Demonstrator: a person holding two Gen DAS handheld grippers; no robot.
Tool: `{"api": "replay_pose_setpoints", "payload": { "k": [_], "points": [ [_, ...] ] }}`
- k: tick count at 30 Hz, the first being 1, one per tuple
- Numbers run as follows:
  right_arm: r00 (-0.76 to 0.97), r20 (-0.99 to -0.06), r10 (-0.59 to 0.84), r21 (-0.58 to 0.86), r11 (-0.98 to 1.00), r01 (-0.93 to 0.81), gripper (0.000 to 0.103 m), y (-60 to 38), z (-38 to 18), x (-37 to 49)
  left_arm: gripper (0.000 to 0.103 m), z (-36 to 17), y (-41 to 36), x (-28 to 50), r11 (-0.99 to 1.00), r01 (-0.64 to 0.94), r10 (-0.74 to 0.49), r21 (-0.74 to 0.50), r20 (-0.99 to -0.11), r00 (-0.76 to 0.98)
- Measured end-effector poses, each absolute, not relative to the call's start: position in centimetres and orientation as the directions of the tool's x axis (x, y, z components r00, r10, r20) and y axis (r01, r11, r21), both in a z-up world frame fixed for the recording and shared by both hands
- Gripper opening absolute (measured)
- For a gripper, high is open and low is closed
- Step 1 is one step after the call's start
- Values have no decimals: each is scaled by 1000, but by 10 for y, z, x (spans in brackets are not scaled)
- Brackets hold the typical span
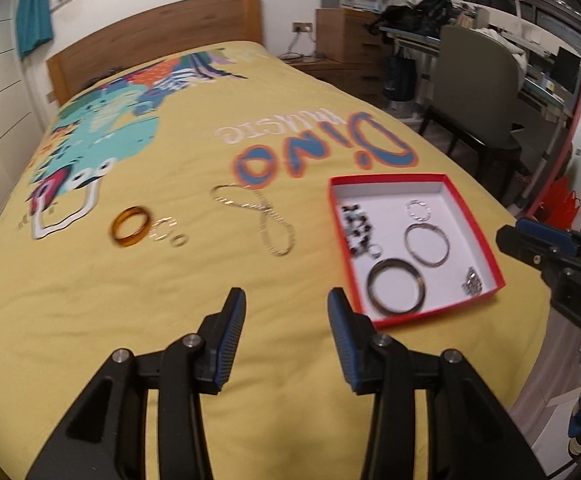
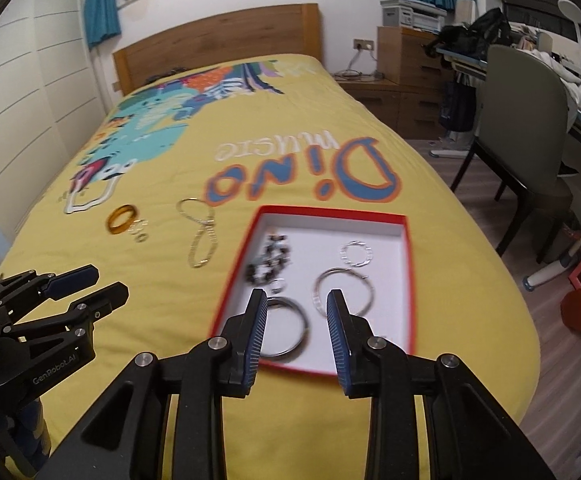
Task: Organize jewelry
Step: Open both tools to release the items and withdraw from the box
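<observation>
A red box (image 1: 474, 224) (image 2: 408, 264) with a white inside lies on the yellow bedspread. It holds a dark bangle (image 1: 396, 286) (image 2: 286, 326), a silver bangle (image 1: 427, 246) (image 2: 344, 290), a small silver hoop (image 1: 419, 210) (image 2: 357, 255), a black-and-white bead bracelet (image 1: 356, 226) (image 2: 268, 264) and a small metal piece (image 1: 472, 282). On the bedspread to its left lie a silver chain (image 1: 258, 216) (image 2: 200, 234), an amber ring (image 1: 130, 226) (image 2: 121, 219) and small silver rings (image 1: 166, 230) (image 2: 139, 230). My left gripper (image 1: 286, 304) (image 2: 92, 284) is open and empty. My right gripper (image 2: 297, 304) is open and empty over the box's near edge.
The bedspread (image 1: 170, 300) carries a dinosaur print and "Dino music" lettering. A wooden headboard (image 2: 218, 40) stands at the far end. A grey chair (image 2: 526, 128), a desk and drawers stand right of the bed, over wood flooring.
</observation>
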State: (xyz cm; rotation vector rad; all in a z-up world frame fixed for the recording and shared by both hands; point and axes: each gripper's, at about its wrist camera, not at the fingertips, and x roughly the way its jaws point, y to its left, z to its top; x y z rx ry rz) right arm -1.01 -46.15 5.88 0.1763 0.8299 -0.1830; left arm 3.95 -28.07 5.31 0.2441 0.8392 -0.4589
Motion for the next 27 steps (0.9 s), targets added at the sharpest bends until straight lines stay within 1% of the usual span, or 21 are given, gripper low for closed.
{"api": "replay_pose_setpoints", "payload": {
  "k": [10,24,27],
  "points": [
    [695,-719,-23,119,981,156,31,-402,72,-28,41,71,-212,13,911,411,-250,41,-736,629],
    [703,-710,41,131,989,75,31,-345,77,-33,41,78,-165,-1,938,341,-199,57,-717,668],
    [704,-708,51,132,989,62,33,-337,78,-32,41,78,-156,-1,943,327,-189,58,-716,672]
  ]
}}
